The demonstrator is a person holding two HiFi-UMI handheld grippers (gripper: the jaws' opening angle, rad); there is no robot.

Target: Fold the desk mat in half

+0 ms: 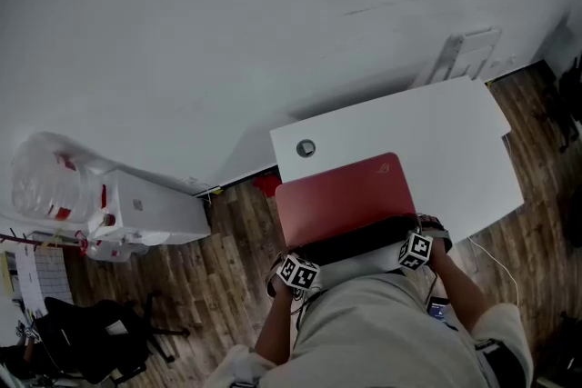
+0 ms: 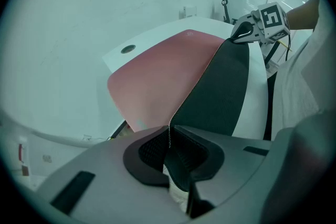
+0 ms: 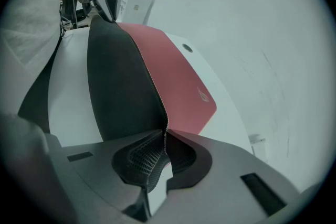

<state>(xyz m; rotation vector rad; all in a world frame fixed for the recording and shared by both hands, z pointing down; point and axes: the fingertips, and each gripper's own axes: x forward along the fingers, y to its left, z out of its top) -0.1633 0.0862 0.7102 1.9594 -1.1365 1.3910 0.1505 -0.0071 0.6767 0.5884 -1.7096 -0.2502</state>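
1. Flooring of dark wood planks [image 1: 227, 223] surrounds a white rectangular table [image 1: 455, 132].
2. Spread over the table's near half is the red rectangular desk mat [image 1: 346, 191]. Its near edge is raised off the surface, showing a black underside.
3. At the near left corner of that raised edge, the left hand-held gripper [image 2: 170, 136] pinches the thin sheet, jaws narrowed onto it.
4. At the near right corner, the right hand-held gripper [image 3: 165, 136] grips the desk mat the same way, jaws clamped on it.
5. Near the table's far left corner sits a round grey cable hole [image 1: 306, 147], clear of the desk mat's far edge.
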